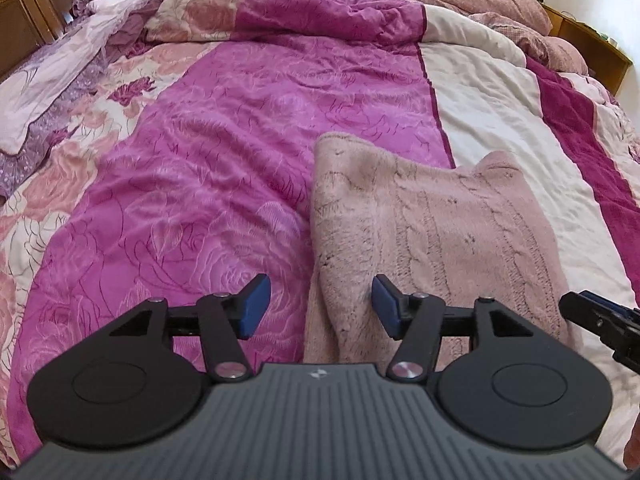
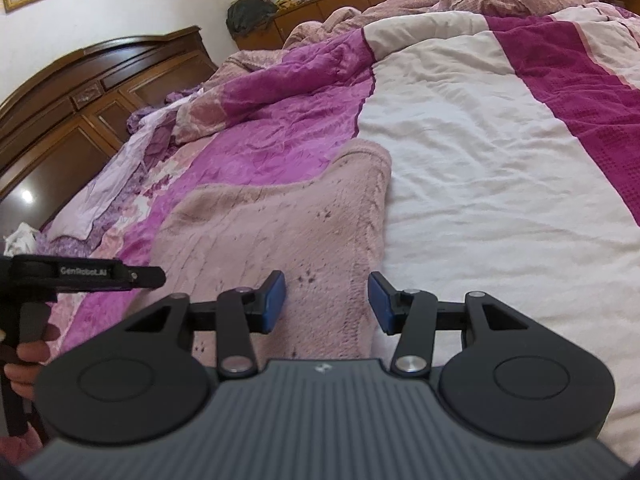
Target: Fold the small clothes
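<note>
I am looking at a carved dark wooden headboard point(image 2: 100, 80) at left, a white wall point(image 2: 132, 4) rising behind it, daylight falling across.

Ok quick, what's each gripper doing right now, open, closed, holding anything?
Left gripper: open, empty, above the pink sweater.
Right gripper: open, holding nothing, above the sweater.

soft daylight is filling both views evenly, leaving the bed point(image 1: 280, 128) bright and shadows faint. a glare spot is shining on the dark wooden cabinet point(image 2: 26, 196). fisheye distortion is bending the edges, and the pink knit garment point(image 2: 280, 232) is looking slightly blurred up close.
</note>
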Demonstrator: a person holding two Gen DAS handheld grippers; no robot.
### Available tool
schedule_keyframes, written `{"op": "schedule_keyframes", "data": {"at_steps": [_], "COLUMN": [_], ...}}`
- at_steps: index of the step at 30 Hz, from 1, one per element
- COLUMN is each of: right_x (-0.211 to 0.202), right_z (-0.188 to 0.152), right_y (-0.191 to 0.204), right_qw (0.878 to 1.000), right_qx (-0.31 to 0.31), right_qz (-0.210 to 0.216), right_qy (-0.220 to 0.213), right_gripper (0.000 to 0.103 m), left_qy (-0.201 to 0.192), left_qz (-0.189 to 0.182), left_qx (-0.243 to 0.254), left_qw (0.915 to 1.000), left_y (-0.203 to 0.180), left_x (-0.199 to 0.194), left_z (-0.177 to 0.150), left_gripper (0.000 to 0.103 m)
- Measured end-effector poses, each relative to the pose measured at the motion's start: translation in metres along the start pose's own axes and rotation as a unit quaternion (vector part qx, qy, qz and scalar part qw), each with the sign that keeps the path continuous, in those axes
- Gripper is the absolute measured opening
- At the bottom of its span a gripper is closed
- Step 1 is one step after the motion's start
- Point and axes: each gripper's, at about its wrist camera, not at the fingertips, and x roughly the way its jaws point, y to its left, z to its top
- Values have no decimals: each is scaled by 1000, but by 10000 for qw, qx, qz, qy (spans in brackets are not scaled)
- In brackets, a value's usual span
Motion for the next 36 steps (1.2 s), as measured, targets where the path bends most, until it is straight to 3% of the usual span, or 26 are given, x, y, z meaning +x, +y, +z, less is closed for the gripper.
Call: {"op": "schedule_keyframes", "data": {"at_steps": [9,12,15,21,30,34,36], "right_x": [3,5,8,31,70,72,68], "right_z": [2,9,16,18,10,13,16], "right_y": [-5,-18,-24,-34,-45,-39,-38], "right_qw": [9998,9977,9975,9947,9837,9816,9807], "right_qx": [101,550,573,562,909,948,971], "right_qz": [112,366,386,715,1281,1406,1500], "right_qy": [112,152,138,478,873,875,790], "right_gripper": [55,65,67,69,78,71,60], "left_qy": [65,-7,-47,264,435,317,182], "left_qz": [-21,-505,-902,-728,-1332,-1629,-1759], "left_qx": [-42,-367,-592,-622,-1255,-1241,-1225], "left_qw": [10000,9980,9942,9951,9821,9783,9766], "left_y": [5,14,18,16,30,26,22], "left_x": [6,-1,-3,25,57,61,59], "left_z": [0,-1,-2,-5,-12,-11,-12], "left_gripper": [67,70,78,82,94,94,67]}}
